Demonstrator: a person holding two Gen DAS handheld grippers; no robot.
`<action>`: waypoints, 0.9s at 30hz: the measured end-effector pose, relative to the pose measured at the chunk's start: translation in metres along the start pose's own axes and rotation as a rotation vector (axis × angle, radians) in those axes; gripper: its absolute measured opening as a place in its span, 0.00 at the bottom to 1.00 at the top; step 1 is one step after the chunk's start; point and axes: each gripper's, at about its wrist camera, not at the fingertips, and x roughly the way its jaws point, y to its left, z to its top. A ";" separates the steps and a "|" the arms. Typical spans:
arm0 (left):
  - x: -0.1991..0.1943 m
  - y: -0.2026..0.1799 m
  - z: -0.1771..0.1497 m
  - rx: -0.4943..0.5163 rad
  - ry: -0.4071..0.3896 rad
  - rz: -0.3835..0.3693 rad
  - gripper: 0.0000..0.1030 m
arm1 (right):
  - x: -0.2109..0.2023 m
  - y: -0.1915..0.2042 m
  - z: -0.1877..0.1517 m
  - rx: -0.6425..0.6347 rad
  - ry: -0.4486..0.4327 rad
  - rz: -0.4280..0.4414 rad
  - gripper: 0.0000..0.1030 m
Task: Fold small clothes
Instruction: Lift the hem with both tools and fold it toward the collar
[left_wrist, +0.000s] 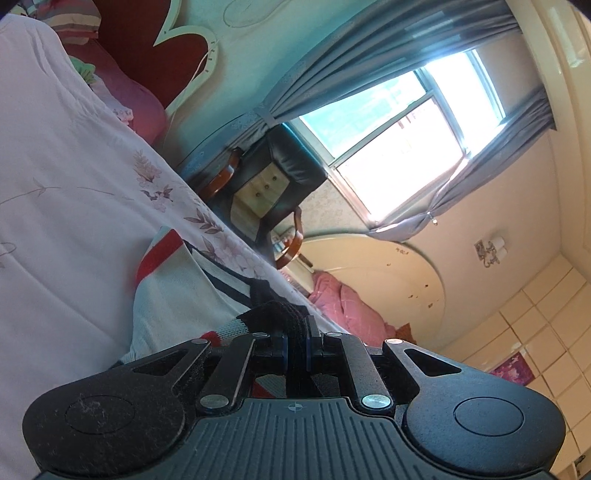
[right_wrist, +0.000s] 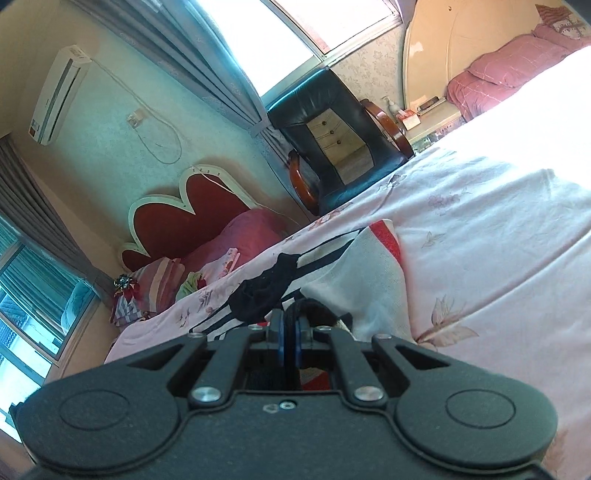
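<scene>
Now | garment (left_wrist: 173, 291): white knit, red and navy stripes, black trim

Striped knit garment (left_wrist: 173, 295), black-trimmed, on the bedsheet (left_wrist: 55, 184)

Count: 2 grippers (left_wrist: 296, 345) (right_wrist: 290, 341), 1 striped garment (left_wrist: 173, 288), 1 armchair (right_wrist: 340, 136), 2 beds, maybe 3 pillows

No text, label, brand or number can be read anywhere in either view.
</scene>
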 end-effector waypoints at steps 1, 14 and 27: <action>0.012 0.003 0.004 0.006 0.007 0.014 0.08 | 0.012 -0.006 0.005 0.017 0.007 0.004 0.06; 0.137 0.053 0.028 -0.009 0.053 0.140 0.09 | 0.153 -0.064 0.047 0.042 0.100 0.018 0.25; 0.148 0.022 0.043 0.305 0.092 0.239 0.67 | 0.156 -0.035 0.058 -0.200 0.066 -0.031 0.48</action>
